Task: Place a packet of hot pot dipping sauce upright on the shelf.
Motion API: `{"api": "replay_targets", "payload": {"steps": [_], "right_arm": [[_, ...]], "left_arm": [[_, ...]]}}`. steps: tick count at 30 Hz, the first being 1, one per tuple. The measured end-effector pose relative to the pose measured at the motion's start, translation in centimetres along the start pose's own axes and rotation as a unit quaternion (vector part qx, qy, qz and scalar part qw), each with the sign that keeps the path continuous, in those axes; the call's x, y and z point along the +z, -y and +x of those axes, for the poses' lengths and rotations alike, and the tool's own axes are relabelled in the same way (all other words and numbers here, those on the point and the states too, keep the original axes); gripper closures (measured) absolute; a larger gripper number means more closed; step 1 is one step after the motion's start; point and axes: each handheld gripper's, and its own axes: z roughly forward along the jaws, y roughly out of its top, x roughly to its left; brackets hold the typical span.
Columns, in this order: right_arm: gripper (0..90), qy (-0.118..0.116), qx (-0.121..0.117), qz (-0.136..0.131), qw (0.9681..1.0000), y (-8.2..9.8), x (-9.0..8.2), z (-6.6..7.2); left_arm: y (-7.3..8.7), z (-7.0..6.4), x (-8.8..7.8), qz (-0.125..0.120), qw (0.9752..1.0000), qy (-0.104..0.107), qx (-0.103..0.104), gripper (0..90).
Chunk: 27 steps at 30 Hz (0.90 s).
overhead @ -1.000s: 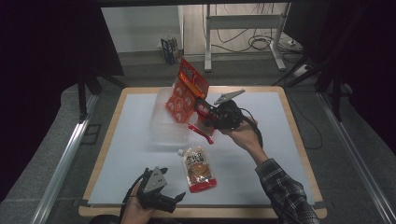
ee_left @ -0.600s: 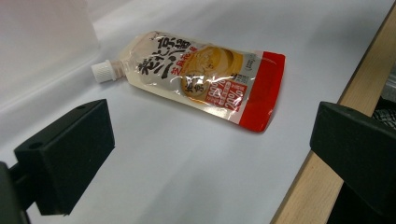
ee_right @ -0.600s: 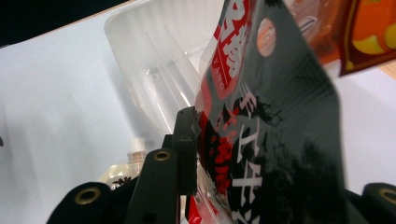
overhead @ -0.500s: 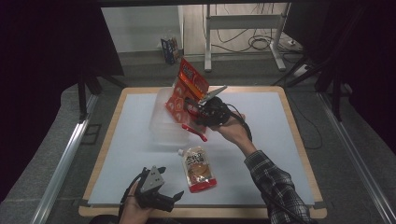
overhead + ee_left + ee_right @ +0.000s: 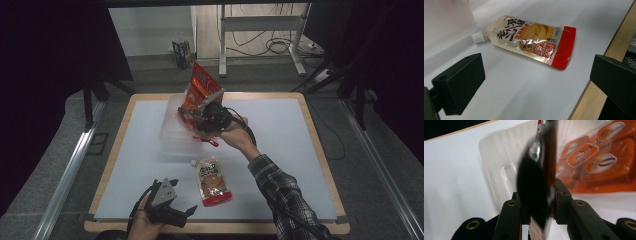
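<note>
High view: pouch [image 5: 213, 181] nr left gripper [image 5: 176, 206].

Dim surroundings — bright table, close-up blur.

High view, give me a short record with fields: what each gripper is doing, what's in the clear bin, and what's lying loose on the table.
right gripper: jaws shut on a dark-backed red packet, held over the clear bin
left gripper: jaws open, nothing between them, near the table's front edge
bin contents: an orange snack bag standing upright, leaning on the far wall
loose on table: spouted pouch, lying flat, white cap toward the bin
table: white top, wooden rim
</note>
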Motion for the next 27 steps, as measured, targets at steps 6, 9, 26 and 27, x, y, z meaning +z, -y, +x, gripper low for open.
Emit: {"api": "replay_targets", "payload": {"steps": [6,9,26,27], "right_arm": [[71.4,-0.002,-0.002,0.004,1.0,-0.6,1.4,0.3],[71.4,-0.003,-0.003,0.002,1.0,-0.8,2.1,0.5],[60.0,-0.007,-0.005,0.011,0.9999,-0.9,3.6,0.5],[59.4,-0.004,-0.004,0.014,0.9999,-0.8,3.6,0.5]], "left_arm": [[0.0,-0.1,0.0,0.001,1.0,0.002,0.003,0.0],[0.0,-0.1,0.0,0.001,1.0,0.003,0.004,0.0],[0.0,-0.2,0.0,0.001,1.0,0.004,0.007,0.0],[0.0,-0.2,0.0,0.001,1.0,0.005,0.006,0.0]]}}
